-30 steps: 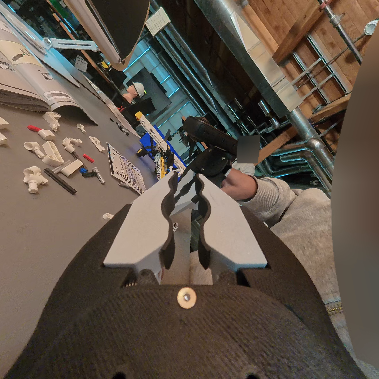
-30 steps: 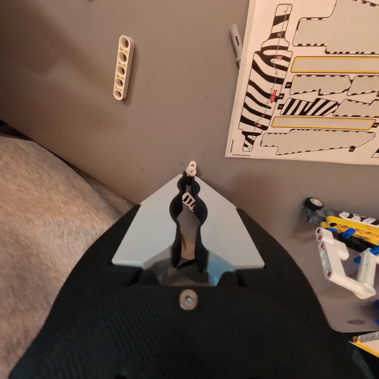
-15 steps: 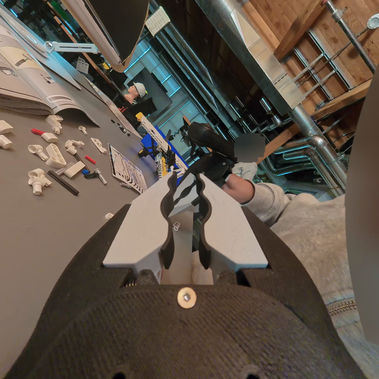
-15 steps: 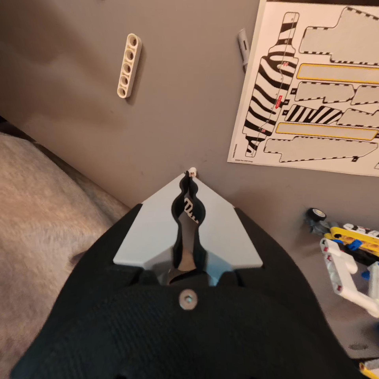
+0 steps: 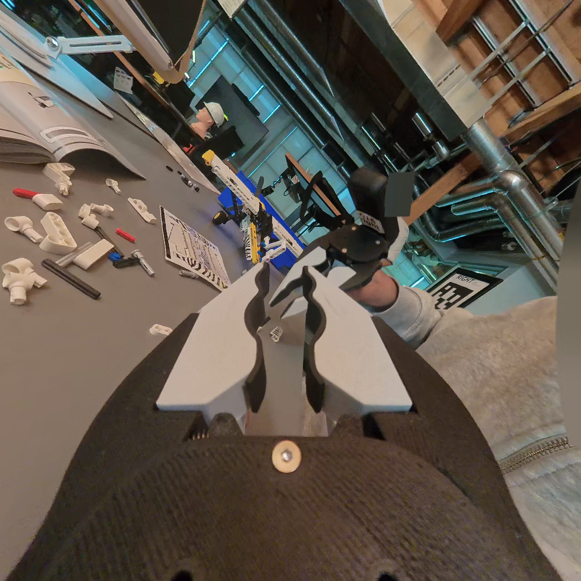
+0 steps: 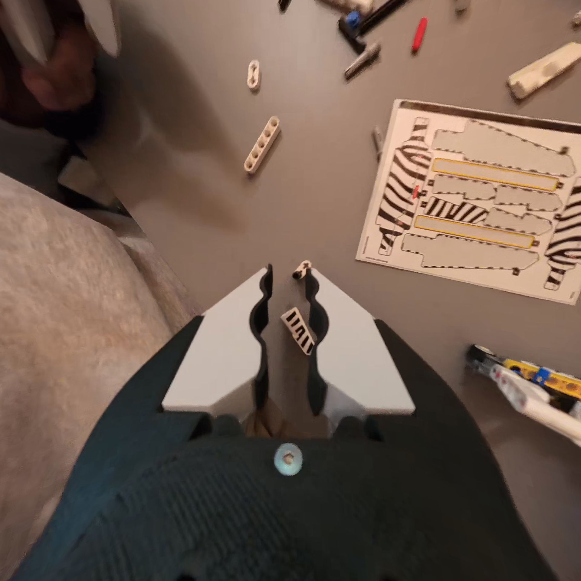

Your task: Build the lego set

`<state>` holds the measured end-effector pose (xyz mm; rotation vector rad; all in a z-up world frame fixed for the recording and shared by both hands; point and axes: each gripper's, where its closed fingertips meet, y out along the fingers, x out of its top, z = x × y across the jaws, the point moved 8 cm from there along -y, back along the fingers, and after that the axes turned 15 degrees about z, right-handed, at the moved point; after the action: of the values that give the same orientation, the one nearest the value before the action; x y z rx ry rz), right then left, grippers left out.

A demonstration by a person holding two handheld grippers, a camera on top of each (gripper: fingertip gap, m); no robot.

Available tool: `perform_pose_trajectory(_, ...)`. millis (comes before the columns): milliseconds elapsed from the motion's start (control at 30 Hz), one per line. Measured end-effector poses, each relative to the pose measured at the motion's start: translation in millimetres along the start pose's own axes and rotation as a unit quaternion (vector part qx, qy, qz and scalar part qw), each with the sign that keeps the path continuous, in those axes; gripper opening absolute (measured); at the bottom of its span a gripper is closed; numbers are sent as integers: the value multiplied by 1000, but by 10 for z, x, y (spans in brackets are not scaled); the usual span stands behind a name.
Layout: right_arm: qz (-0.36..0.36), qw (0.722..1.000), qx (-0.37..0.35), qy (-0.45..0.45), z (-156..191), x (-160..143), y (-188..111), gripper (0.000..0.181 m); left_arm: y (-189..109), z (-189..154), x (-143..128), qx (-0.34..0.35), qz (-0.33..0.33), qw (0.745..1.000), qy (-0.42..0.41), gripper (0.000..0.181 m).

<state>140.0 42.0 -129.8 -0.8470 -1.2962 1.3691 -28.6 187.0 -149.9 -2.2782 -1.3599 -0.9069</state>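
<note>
Both views bend strongly toward the edges, as wide-angle lenses do. The left wrist view is fairly sharp and evenly lit; cool blue-green light glows from windows [image 5: 267, 103] in the background, while the grey table [image 5: 78, 330] carries only soft, short shadows under the loose pieces. The right wrist view is dimmer and warmer, smeared by motion blur, worst at the top edge and right side. A broad soft shadow [image 6: 176, 176] crosses the tabletop there.
</note>
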Motion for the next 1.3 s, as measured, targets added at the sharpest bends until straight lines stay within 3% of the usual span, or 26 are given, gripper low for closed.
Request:
perform_pose_trajectory(100,36,997,-55,-44,43,-30,175,20,30,-13,-13,-1,6,1000,3,20)
perform_pose_trajectory(167,57,992,-93,-63,23,-44,258,4,50,-26,-22,-4,10,1000,5,20)
perform_pose_trajectory(267,16,995,-78,-64,52,4,182,2,75,-55,-33,-13,19,1000,15,23)
perform_pose_trajectory(367,-78,996,27,-35,108,81,-8,2,112,-99,-41,-30,29,999,32,33)
perform_pose_trajectory(433,-134,979,153,-3,142,107,-107,2,156,-158,-55,-54,36,996,53,39)
perform_pose_trajectory(567,-192,879,435,36,270,105,-181,2,260,-354,-126,-174,61,980,78,41)
perform_pose_trajectory(700,-167,794,584,31,459,70,-108,2,346,-501,-216,-262,95,957,83,43)
perform_pose_trajectory(900,-157,736,659,8,601,64,-103,2,453,-631,-359,-276,149,941,130,31)
perform_pose_trajectory(1067,-157,721,675,7,591,8,-97,2,415,-659,-340,-310,135,933,123,22)
perform_pose_trajectory(1300,-155,712,685,1,635,-45,-73,2,441,-672,-369,-303,144,933,131,7)
